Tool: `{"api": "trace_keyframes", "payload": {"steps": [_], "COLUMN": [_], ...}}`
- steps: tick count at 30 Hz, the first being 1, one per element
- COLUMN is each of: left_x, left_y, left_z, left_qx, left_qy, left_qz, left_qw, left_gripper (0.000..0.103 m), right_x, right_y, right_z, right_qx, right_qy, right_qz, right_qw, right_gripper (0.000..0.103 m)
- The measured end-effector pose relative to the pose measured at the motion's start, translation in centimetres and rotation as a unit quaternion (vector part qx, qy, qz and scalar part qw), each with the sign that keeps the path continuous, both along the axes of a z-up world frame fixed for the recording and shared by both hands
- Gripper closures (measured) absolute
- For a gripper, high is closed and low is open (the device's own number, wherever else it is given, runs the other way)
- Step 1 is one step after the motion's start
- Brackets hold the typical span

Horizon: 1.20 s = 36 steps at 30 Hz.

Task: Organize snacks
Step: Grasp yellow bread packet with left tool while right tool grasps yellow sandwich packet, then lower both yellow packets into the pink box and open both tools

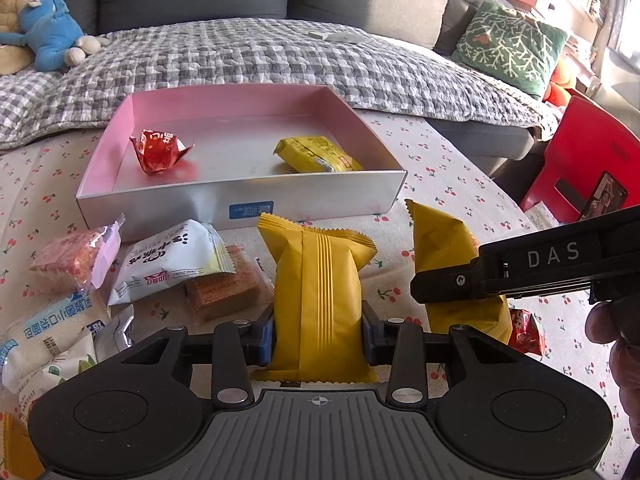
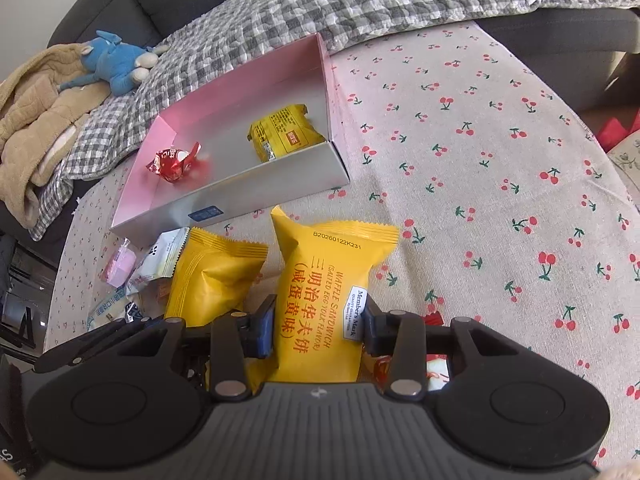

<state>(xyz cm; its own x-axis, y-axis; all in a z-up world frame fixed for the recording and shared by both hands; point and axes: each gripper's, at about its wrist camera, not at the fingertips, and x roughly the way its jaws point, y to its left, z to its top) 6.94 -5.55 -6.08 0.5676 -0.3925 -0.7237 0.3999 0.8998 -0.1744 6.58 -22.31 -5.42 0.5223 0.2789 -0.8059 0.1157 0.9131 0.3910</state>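
Cherry tablecloth [image 2: 480, 160]; pink box [image 1: 224, 98] holds red candy [image 1: 158, 150], yellow packet [image 1: 316, 154].

Both looking forward from low over the table, close, side by side, sharing the pink box [image 1: 240, 196] [image 2: 224, 200].

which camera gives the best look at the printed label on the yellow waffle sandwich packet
The right wrist view: the waffle sandwich packet faces it in the right gripper, text legible. The left wrist view shows only its plain, creased side behind that gripper's finger.
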Motion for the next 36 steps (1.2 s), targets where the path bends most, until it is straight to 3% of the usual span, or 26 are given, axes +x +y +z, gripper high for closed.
{"api": "trace_keyframes", "payload": {"steps": [18,22,26,36], "left_x": [0.5,1.6,3.5,9.8], "left_y": [2.0,2.4,2.6,2.0], "left_z": [3.7,4.6,5.7,5.9], "left_qx": [-0.051,-0.038,-0.029,-0.007], "left_qy": [-0.007,-0.01,-0.02,-0.028], "left_qz": [0.037,0.044,0.052,0.082], "left_qw": [0.998,0.9983,0.998,0.9962], "left_gripper": [0.067,0.067,0.067,0.066], "right_x": [0.1,1.4,3.1,9.0], "right_y": [-0.5,-0.6,0.0,0.4], "right_z": [2.2,3.3,4.4,3.4], "right_qx": [0.009,0.044,0.042,0.065], "right_qy": [-0.039,-0.038,-0.053,-0.058], "right_qz": [-0.014,-0.005,0.011,0.018], "right_qw": [0.999,0.998,0.998,0.996], "right_gripper": [0.066,0.066,0.066,0.065]}}
